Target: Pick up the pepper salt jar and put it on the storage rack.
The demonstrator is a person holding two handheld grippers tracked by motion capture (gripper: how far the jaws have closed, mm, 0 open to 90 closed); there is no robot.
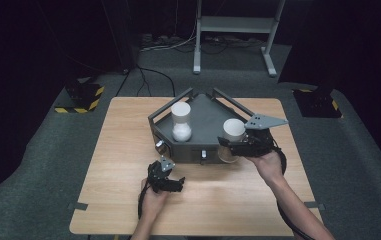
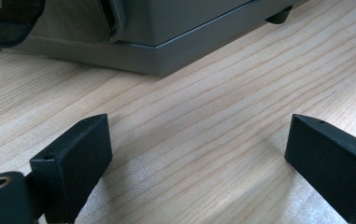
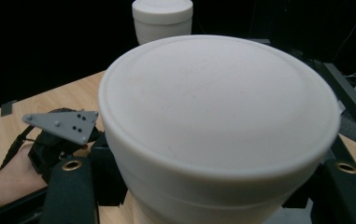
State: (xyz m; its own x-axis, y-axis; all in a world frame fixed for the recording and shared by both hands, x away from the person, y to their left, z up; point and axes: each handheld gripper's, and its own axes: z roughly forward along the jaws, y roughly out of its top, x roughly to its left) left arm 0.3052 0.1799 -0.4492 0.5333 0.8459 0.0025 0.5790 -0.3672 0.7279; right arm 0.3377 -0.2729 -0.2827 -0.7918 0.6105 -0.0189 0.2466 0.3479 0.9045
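On the wooden table (image 1: pixel 128 150), a grey tray-like fixture (image 1: pixel 205 122) with raised rails sits toward the far side, and two white-lidded jars occupy it. Your right gripper (image 1: pixel 238 146) is at the fixture's near right corner, with its jaws closed against the sides of the near jar (image 1: pixel 233 131); in the right gripper view that jar's white lid (image 3: pixel 217 107) sits between the two black jaws, which press on the body below the lid. The jar appears slightly lower than the lid line of its neighbour and overhangs the front edge of the fixture, so judge it as either just seated or just being lifted; the pictures cannot settle which. The second jar (image 1: pixel 181 121) stands upright at the far left of the fixture, with white contents visible in its clear lower half, well apart from either gripper. Your left gripper (image 1: pixel 170 184) rests low on the table in front of the fixture, jaws spread wide and holding nothing; the left gripper view shows bare wood between them and the fixture's grey base (image 2: pixel 166 51) just ahead. Assessment: one jar is in hand, the other is untouched. Remaining work appears to be completing the transfer of the held jar and then addressing the second jar.
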